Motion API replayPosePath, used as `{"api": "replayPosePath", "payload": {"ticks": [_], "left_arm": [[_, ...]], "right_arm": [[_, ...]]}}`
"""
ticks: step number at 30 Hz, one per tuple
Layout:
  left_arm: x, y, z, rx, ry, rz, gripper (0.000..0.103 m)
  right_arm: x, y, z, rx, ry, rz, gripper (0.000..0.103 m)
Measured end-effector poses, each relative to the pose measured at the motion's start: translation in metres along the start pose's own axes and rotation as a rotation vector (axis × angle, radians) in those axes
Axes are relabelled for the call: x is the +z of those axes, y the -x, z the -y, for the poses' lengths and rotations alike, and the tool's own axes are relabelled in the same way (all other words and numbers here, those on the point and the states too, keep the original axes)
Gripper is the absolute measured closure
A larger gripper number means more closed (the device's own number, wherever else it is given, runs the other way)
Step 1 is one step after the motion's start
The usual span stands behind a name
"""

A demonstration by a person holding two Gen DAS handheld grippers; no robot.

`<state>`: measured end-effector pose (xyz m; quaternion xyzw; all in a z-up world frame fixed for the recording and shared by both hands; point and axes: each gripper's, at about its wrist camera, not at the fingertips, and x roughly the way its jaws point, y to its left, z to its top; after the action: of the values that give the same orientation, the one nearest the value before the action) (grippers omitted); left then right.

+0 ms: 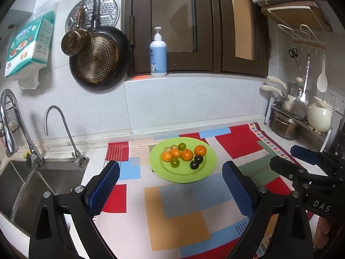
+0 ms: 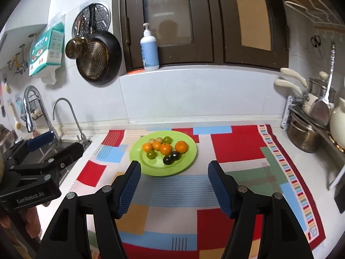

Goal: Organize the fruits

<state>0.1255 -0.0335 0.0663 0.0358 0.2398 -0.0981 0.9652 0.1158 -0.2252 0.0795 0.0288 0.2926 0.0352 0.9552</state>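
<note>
A green plate point(image 1: 207, 168) sits on a patchwork cloth and holds several small fruits: oranges point(image 1: 187, 154), two green ones point(image 1: 174, 162), two dark plums point(image 1: 194, 164) and pale ones point(image 1: 167, 149). My left gripper point(image 1: 171, 172) is open and empty, a short way in front of the plate. The plate also shows in the right wrist view point(image 2: 189, 159), with oranges point(image 2: 165, 149) and plums point(image 2: 167, 160). My right gripper point(image 2: 173, 173) is open and empty, just in front of the plate. Each gripper shows in the other's view, the right one point(image 1: 301, 161) and the left one point(image 2: 49, 149).
A sink point(image 1: 23, 183) with two taps point(image 1: 58, 127) lies left of the cloth point(image 1: 183, 215). Pots and a white kettle point(image 1: 319, 116) stand on a rack at the right. A soap bottle point(image 1: 158, 54) stands on the sill. Pans point(image 1: 99, 60) hang on the wall.
</note>
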Motion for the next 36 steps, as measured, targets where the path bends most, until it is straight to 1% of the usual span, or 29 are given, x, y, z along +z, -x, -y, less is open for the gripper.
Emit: {"api": "replayPosePath", "payload": {"ticks": [12,19,21,36], "left_arm": [[-0.009,0.032,-0.001,0.017,0.003,0.028,0.004],[-0.012,0.039,-0.002,0.019,0.003,0.03,0.004],[-0.013,0.041,-0.002,0.017,0.005,0.03,0.002],[-0.017,0.053,-0.004,0.023,0.003,0.038,0.002]], "right_arm": [[-0.009,0.029,-0.011,0.004,0.024,0.022,0.037],[-0.011,0.038,-0.013,0.002,0.026,0.037,0.037],[-0.012,0.04,-0.015,0.002,0.029,0.04,0.037],[-0.015,0.049,-0.017,0.004,0.034,0.049,0.037]]}}
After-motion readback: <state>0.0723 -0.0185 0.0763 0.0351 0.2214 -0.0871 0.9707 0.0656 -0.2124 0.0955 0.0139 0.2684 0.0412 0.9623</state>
